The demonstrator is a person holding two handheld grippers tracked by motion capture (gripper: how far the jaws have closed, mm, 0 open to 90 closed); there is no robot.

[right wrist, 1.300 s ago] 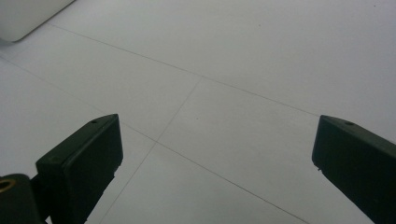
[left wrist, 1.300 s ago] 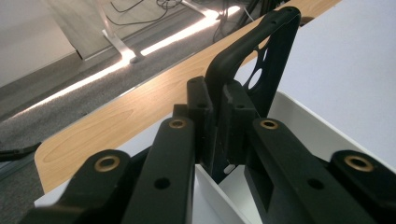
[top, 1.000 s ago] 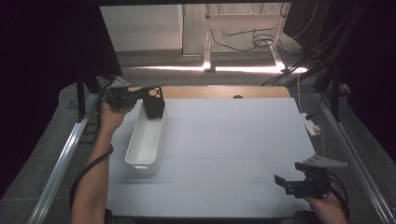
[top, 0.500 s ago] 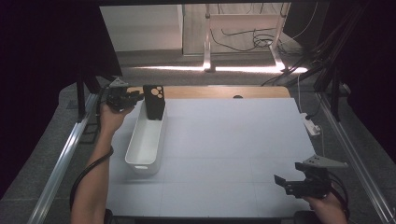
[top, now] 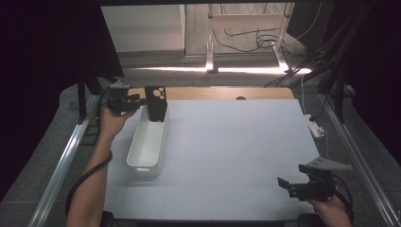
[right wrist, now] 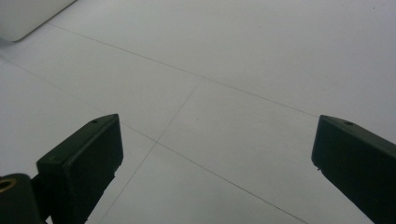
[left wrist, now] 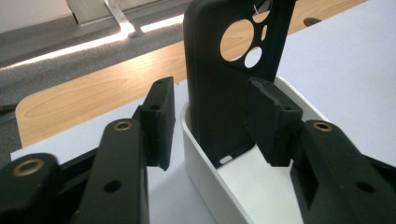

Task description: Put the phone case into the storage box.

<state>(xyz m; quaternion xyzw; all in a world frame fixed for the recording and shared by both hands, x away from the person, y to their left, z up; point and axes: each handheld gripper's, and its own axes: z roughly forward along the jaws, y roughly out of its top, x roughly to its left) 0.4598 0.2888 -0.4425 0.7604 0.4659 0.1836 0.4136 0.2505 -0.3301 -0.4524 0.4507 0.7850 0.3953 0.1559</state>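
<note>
Since the earlier frame, only the left gripper's (left wrist: 210, 135) jaws have been opening; both hands are keeping their places. Nearest, the right gripper (top: 289, 185) is hovering with jaws spread wide and holding nothing over the white table (top: 236, 156), beside its near right edge, with broad bare surface all around. Farther off, the left gripper's pads are standing clear of the black phone case (left wrist: 224, 70), which is standing upright inside the far end of the white bin (top: 146, 142), leaning on its wall near the wooden strip (top: 222, 92). No writing is showing.
</note>
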